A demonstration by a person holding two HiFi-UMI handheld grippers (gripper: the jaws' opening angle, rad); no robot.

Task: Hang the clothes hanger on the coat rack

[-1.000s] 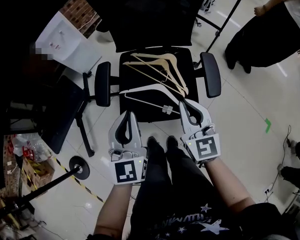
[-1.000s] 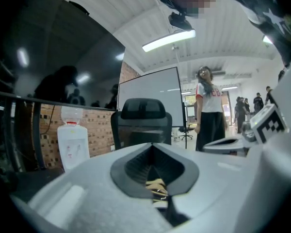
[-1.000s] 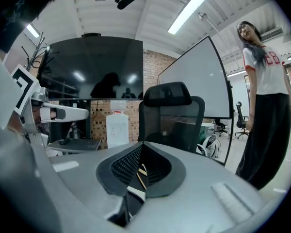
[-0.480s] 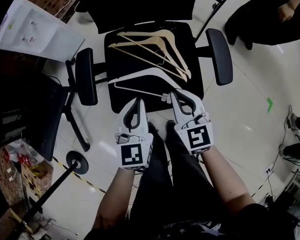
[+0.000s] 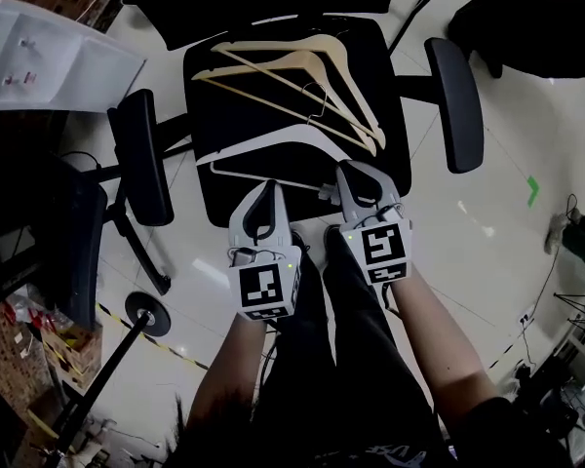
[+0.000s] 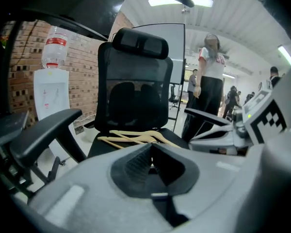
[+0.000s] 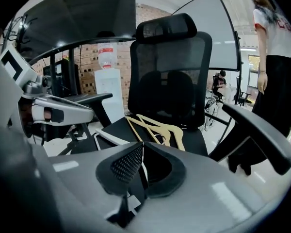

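**Black chair seat carries 3 hangers, both grippers empty at its front edge**

Black mesh on the office chair point(image 5: 390, 66), which stands on the white tile floor point(image 5: 487, 222) with its seat front toward the person. 2 wooden hangers point(image 5: 297, 63) lie stacked across the back half of the seat, hooks overlapping near the middle. 1 white hanger point(image 5: 244, 146) lies flat in front of them, closer to the seat's front edge, with a small white tag at its right end. All 3 rest loose on the seat.

The left gripper point(image 5: 267, 191) hovers at the seat's front edge, tip just beside the white hanger's lower bar. Its fingers are pressed together with nothing between them. The right gripper point(image 5: 354, 171) is alongside but apart from it, tip over the front right of the seat, near the tagged end of the white hanger. Its fingers are also pressed together and empty. Whether either tip touches the white hanger cannot be told. Both point forward and down at the seat, marker cubes facing up.

The person's legs point(image 5: 351, 339), in dark trousers, stand close against the seat front. A dark pole on a round base point(image 5: 141, 315) sits on the floor at lower left. The left gripper view shows a water dispenser point(image 6: 51, 101) against a brick wall and a standing person point(image 6: 211, 81) to the right of the chair.
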